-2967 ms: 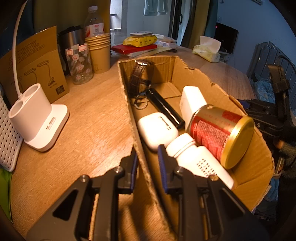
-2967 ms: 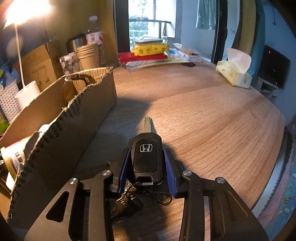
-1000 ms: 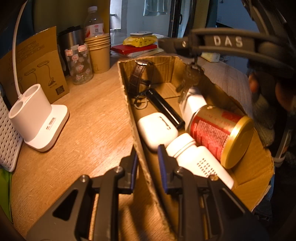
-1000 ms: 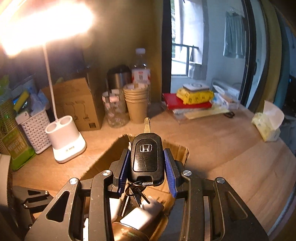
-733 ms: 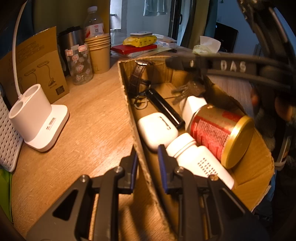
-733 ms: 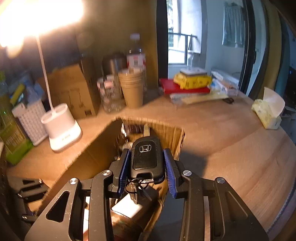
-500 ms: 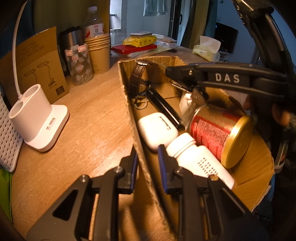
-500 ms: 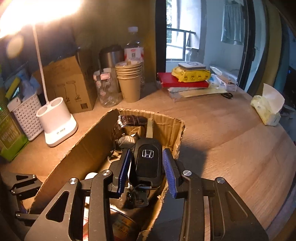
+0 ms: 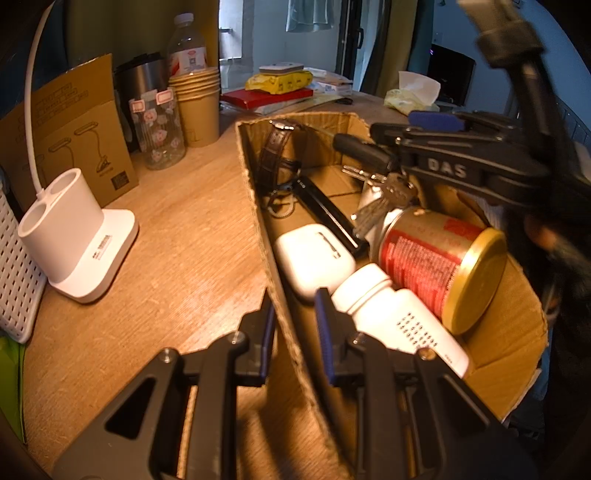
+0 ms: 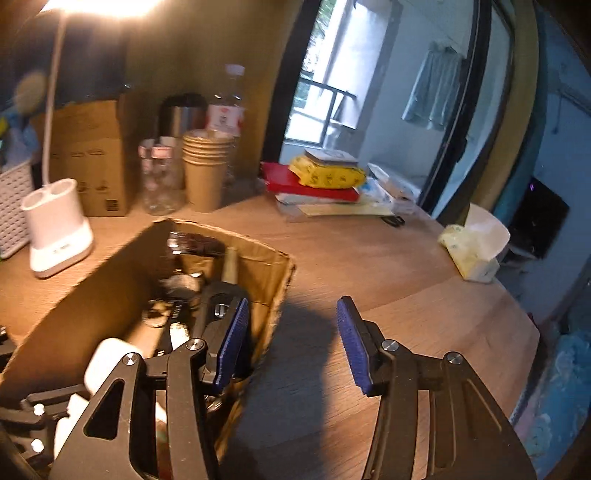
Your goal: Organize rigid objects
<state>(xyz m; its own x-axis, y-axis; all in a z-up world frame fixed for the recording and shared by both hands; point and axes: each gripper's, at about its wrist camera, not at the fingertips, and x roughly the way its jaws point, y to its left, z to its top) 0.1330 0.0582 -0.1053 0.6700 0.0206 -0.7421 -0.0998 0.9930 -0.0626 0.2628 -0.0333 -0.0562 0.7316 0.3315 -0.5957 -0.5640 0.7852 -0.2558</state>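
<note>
The left wrist view sits low and close at the cardboard box's [image 9: 491,354] near wall, facing along its length. The right wrist view looks from higher, over the box's [image 10: 273,284] far corner, lower left of frame. Both share the white lamp base [image 9: 74,236] [image 10: 55,225].

Warm lamp glare [image 10: 99,5] burns out the top left of the right wrist view, while cool daylight enters through the window [image 10: 325,107]. That view is motion-blurred; the left wrist view is sharper, with smear at its right edge. A dark shadow falls on the counter [image 10: 388,266]. Fisheye bending curves both edges.
</note>
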